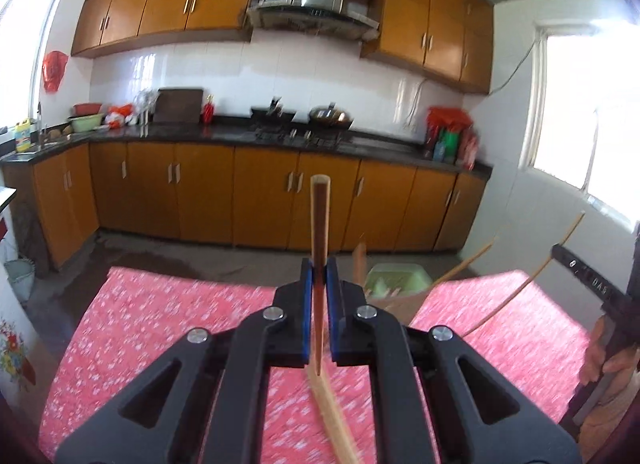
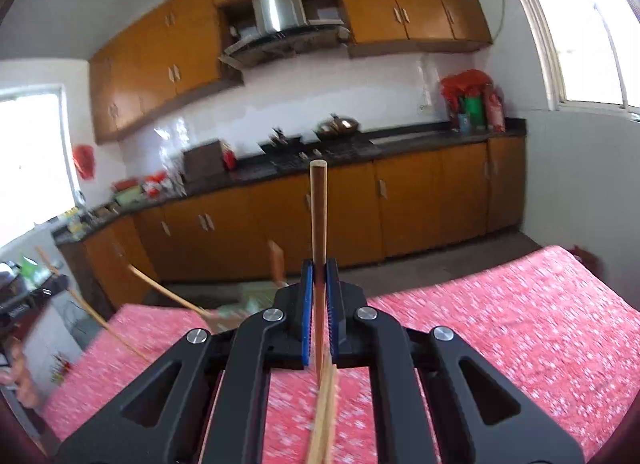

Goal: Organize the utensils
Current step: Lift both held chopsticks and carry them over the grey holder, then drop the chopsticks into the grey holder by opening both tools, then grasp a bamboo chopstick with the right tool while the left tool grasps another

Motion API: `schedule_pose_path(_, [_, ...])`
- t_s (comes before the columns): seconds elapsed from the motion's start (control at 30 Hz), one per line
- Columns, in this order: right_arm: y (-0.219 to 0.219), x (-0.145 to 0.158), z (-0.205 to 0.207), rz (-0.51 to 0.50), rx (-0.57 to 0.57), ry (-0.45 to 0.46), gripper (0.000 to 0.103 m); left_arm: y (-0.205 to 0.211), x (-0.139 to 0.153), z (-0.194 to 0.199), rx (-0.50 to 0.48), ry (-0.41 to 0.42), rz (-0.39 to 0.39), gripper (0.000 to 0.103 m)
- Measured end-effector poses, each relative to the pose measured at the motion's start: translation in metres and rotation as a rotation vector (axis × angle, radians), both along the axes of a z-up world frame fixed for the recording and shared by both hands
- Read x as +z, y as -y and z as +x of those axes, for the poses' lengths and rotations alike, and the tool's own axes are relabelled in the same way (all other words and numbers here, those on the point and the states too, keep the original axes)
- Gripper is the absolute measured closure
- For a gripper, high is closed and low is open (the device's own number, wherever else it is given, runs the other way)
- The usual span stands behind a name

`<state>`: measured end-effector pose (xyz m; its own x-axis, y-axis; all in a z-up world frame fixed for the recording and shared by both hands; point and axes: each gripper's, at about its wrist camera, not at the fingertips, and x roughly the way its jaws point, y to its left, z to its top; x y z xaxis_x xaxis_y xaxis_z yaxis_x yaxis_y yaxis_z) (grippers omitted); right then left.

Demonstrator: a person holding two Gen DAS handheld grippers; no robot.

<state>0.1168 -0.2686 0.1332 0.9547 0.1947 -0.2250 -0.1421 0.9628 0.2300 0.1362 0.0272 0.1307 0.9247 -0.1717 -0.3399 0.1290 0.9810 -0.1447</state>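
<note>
Clamped between the blue pads of the left tool (image 1: 320,276), a pair of chopsticks (image 1: 320,224) rises above the red-clothed worktop (image 1: 160,324); the right tool (image 2: 320,276) pinches another pair (image 2: 319,216) likewise. Both grips sit low on the shafts. Judging by looks, these are light, stiff, smooth wooden sticks that could pivot or slip, so a mid-shaft hold seems safer.

My left gripper (image 1: 319,278) and right gripper (image 2: 319,278) look alike: black angular linkage arms with triangular cut-outs, round silver pivot screws, and ribbed blue pads (image 2: 307,304) lining both fingers.
</note>
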Motion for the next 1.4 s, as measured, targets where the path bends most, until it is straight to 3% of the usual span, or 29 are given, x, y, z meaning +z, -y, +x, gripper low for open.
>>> schedule_pose_path(0.17, [-0.024, 0.031, 0.005, -0.010, 0.031, 0.108, 0.096, 0.027, 0.033, 0.009, 0.000, 0.109, -0.032, 0.095])
schedule_pose_path(0.4, [-0.048, 0.034, 0.034, -0.053, 0.006, 0.168, 0.096, 0.055, 0.051, 0.040, 0.072, 0.233, -0.041, 0.095])
schedule_pose_path(0.77, [-0.061, -0.004, 0.084, -0.076, 0.029, 0.044, 0.095, 0.064, -0.009, 0.104, 0.050, 0.067, -0.064, 0.095])
schedule_pose_path(0.93, [-0.054, 0.001, 0.078, -0.055, 0.019, 0.047, 0.079, 0.056, -0.006, 0.097, 0.058, 0.087, -0.085, 0.077])
schedule_pose_path(1.17, [-0.022, 0.015, 0.042, -0.042, -0.070, 0.092, 0.078, 0.021, 0.011, 0.051, 0.117, 0.147, -0.112, 0.064])
schedule_pose_path(1.3, [0.010, -0.018, 0.032, -0.057, -0.138, -0.034, 0.077, -0.011, -0.005, 0.022, 0.187, 0.126, -0.085, 0.059])
schedule_pose_path(1.4, [0.021, -0.067, 0.039, -0.076, -0.140, -0.201, 0.077, -0.031, -0.041, 0.015, 0.233, 0.038, -0.028, 0.058])
